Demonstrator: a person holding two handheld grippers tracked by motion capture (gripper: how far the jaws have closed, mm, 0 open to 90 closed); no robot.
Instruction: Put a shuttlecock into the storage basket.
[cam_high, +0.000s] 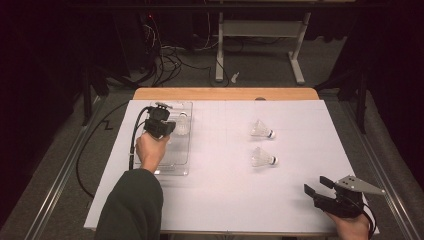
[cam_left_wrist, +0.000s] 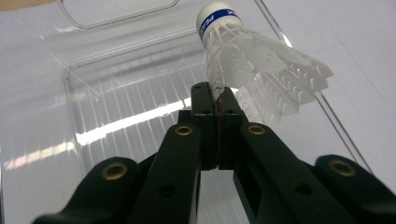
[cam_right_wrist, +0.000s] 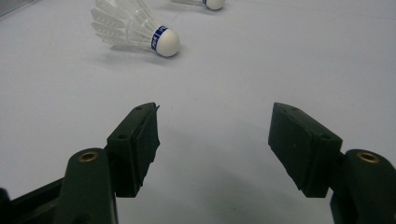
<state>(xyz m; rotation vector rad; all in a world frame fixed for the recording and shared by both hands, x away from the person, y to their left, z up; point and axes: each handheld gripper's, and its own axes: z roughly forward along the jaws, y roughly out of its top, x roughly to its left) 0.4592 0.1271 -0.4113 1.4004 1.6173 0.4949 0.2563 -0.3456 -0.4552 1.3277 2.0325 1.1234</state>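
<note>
**Shuttlecock held over the clear tray**

The white-covered tabletop (cam_high: 225, 200) carries a clear, ribbed plastic tray (cam_high: 175, 167) at its left side. Above the tray, the left gripper (cam_left_wrist: 215, 100) has its fingers pinched tight on the skirt edge of a white plastic shuttlecock with a blue-banded cork (cam_left_wrist: 252, 60). Well right of the tray lie two more white shuttlecocks (cam_high: 261, 129) (cam_high: 263, 157), one behind the other. Far from the tray, at the tabletop's near right corner, the right gripper (cam_right_wrist: 215, 135) holds nothing, fingers spread wide.

The white plastic shuttlecock (cam_left_wrist: 252, 65) carries a blue band round its cork with white lettering (too small and blurred to read). Nothing else bears text.
</note>
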